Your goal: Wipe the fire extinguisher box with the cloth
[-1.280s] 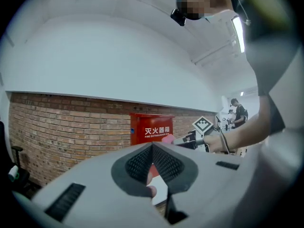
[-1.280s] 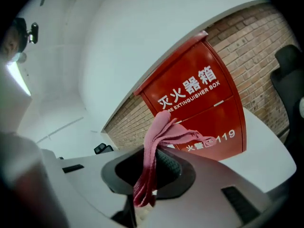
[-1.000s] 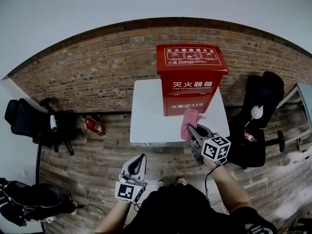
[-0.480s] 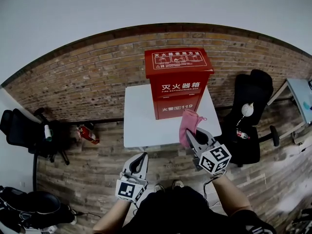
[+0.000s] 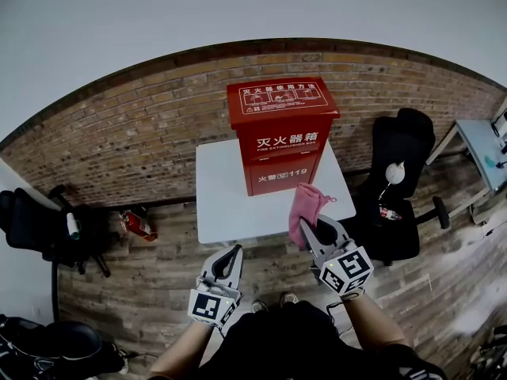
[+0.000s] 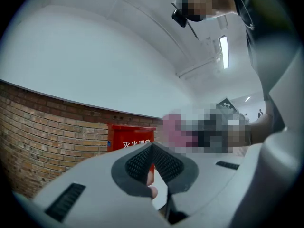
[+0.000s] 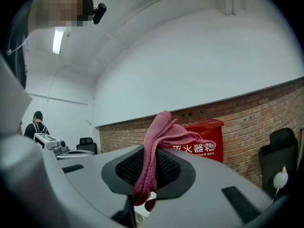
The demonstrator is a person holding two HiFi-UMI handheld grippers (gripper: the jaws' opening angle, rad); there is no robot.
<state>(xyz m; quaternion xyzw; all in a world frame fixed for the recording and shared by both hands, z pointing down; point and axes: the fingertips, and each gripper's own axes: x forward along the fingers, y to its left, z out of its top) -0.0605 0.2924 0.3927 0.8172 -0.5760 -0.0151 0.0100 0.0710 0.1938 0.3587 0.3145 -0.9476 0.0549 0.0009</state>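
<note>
Box: red fire extinguisher box (image 5: 281,133) upright at the far edge of a white table (image 5: 230,204), at 12 o'clock from the person. Lid down, white print on lid and front. Brick wall (image 5: 142,141) right behind it.

Cloth: pink cloth (image 5: 306,206), bunched, at 1 o'clock, standing up out of the right gripper's tips. Over the table's near right corner in the head view. Short of the box front, not touching it.

Right gripper: right gripper (image 5: 310,229) points toward 12 o'clock. Jaws squeezed onto the cloth. In its own view 1 fold sticks up above the pads and a tail hangs below them, with the box behind.

Left gripper: left gripper (image 5: 234,252) at 11 o'clock, low and near the body, short of the table edge. Jaws closed tip to tip, nothing between the pads.

Surroundings: plank floor (image 5: 158,267). 1 black chair (image 5: 400,180) at 2 o'clock beside the table. 1 small red object (image 5: 136,224) on the floor at 10 o'clock, too small to make out.

Background: 1 person (image 7: 37,122) stands far off at 9 o'clock in the right gripper view.
</note>
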